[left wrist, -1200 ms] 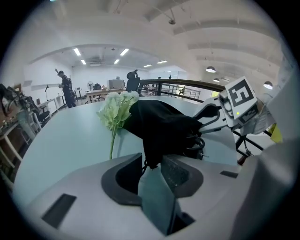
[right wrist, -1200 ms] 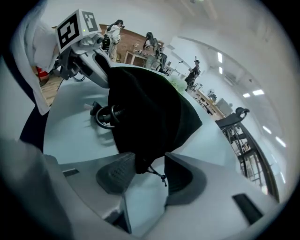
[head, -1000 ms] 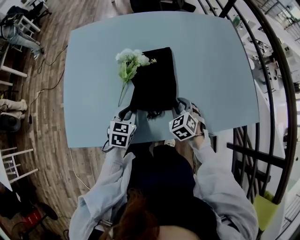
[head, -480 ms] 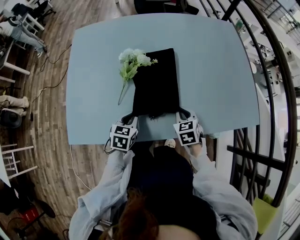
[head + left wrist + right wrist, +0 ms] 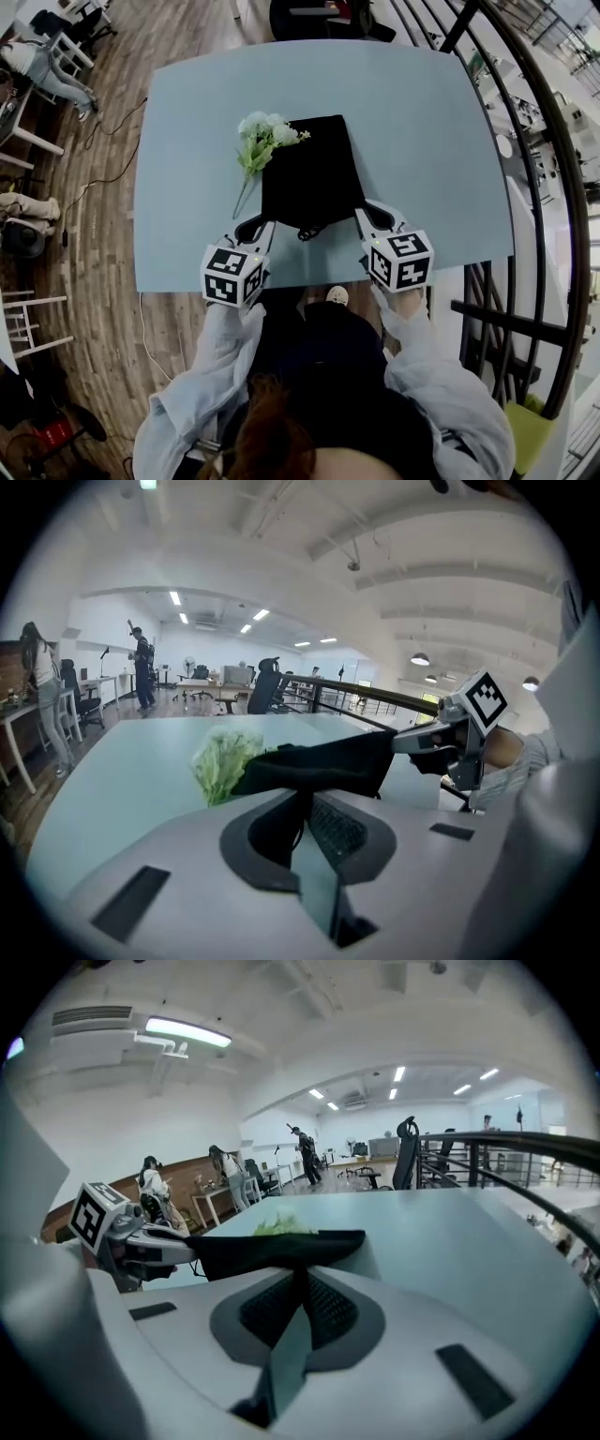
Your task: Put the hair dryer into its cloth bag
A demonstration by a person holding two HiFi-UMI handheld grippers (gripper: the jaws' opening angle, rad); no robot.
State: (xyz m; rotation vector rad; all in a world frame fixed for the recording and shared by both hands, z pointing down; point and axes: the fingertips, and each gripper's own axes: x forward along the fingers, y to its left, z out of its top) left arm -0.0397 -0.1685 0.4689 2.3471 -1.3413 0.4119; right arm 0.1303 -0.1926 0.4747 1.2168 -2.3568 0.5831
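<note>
**Left gripper** (image 5: 249,228): its jaws have just been closing and now pinch the near-left corner of the cloth bag (image 5: 309,173).

**Bag:** it lies dark on the worktop (image 5: 431,141), with its long axis running away from the person. Flowers (image 5: 261,133) lie at its far-left corner.

**Right gripper** (image 5: 373,216): jaws shut on the bag's near-right corner.

The near edge hangs stretched between the two grippers, each equally close to it. No hair dryer shows, and whether it is inside the bag cannot be told.
</note>
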